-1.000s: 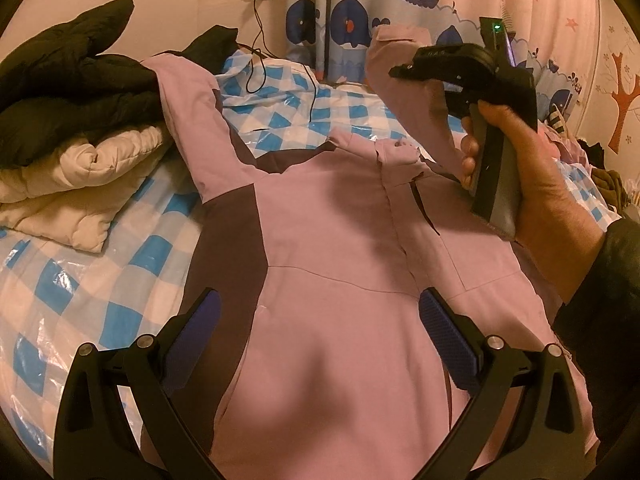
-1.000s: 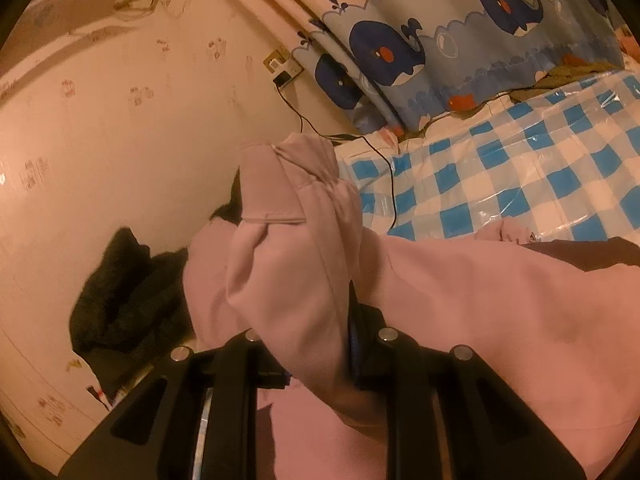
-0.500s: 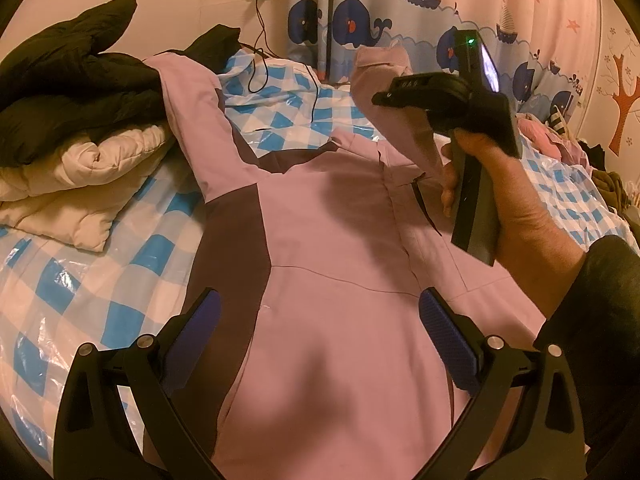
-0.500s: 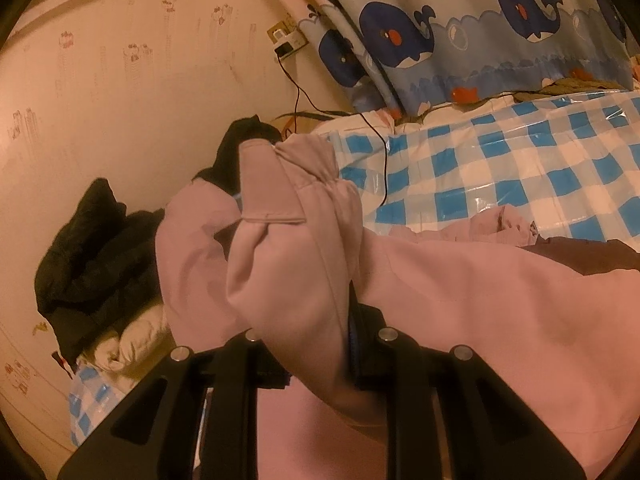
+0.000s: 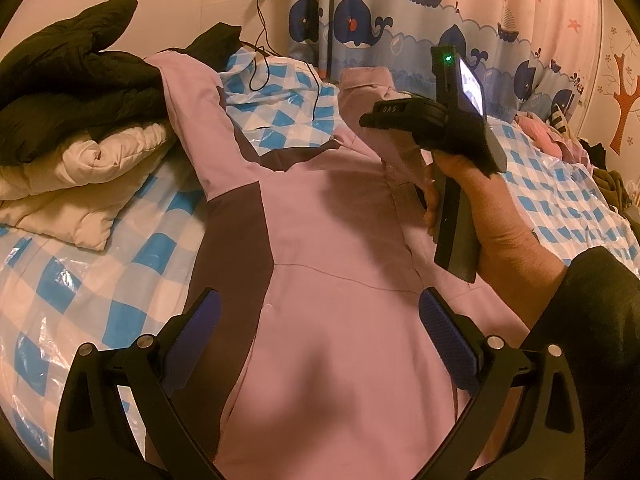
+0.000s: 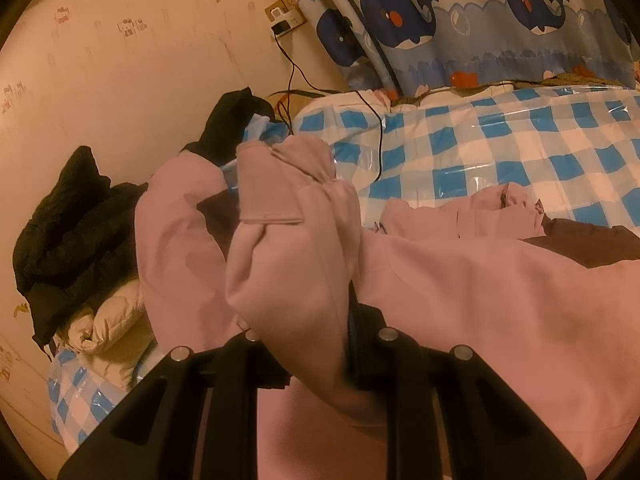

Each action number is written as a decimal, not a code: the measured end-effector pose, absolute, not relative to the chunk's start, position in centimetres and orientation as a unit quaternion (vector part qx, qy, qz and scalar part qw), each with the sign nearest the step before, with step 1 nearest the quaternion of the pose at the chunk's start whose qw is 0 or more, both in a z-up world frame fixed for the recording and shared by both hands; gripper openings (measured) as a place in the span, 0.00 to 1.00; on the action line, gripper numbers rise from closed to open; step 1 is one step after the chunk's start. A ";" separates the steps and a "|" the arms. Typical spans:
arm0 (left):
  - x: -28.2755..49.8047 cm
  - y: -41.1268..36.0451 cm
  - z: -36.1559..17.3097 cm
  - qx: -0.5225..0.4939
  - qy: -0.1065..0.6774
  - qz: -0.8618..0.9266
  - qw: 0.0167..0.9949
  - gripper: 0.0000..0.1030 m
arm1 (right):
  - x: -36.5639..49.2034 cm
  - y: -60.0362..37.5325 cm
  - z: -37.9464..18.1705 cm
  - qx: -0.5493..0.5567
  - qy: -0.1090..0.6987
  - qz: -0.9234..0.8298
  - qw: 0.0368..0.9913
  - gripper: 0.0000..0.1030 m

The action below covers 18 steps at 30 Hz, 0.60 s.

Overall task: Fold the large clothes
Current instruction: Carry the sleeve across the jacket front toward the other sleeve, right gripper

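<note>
**Sleeve coming across the jacket**

Lower and further over the chest than a second ago, the right gripper (image 5: 374,120) stays clamped on the sleeve cuff (image 6: 280,184). The pink jacket (image 5: 340,240) lies face-up on the checked bed (image 5: 132,256). Fold step: lay the sleeve flat next. The left gripper (image 5: 316,340) hovers, jaws wide. Piled coats (image 5: 68,92) crowd the left edge; the right is freer.

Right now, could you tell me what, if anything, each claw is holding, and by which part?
The right claw is shut on the pink jacket's sleeve, just below its cuff. The left claw is open, holding nothing.
</note>
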<state>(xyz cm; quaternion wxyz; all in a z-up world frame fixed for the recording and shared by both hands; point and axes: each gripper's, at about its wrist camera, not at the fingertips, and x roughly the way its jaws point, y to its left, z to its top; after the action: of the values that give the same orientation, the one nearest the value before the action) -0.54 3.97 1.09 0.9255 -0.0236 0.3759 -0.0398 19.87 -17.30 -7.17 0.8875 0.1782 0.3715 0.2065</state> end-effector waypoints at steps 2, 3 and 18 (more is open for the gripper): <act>-0.5 3.9 1.1 -0.024 0.376 -0.040 0.925 0.92 | 20.0 -17.1 -7.6 0.176 0.375 0.206 0.886 0.21; -0.5 4.0 1.1 -0.023 0.377 -0.040 0.925 0.92 | 20.0 -17.0 -7.7 0.176 0.377 0.205 0.886 0.21; -0.3 3.7 0.8 -0.018 0.383 -0.041 0.923 0.92 | 20.2 -15.6 -10.0 0.151 0.401 0.201 0.881 0.21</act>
<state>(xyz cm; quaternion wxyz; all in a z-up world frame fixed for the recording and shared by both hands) -0.34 3.73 0.80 0.9225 -0.0177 0.3833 -0.0410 20.22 -15.59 -10.04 0.8806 0.1513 0.4014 0.2014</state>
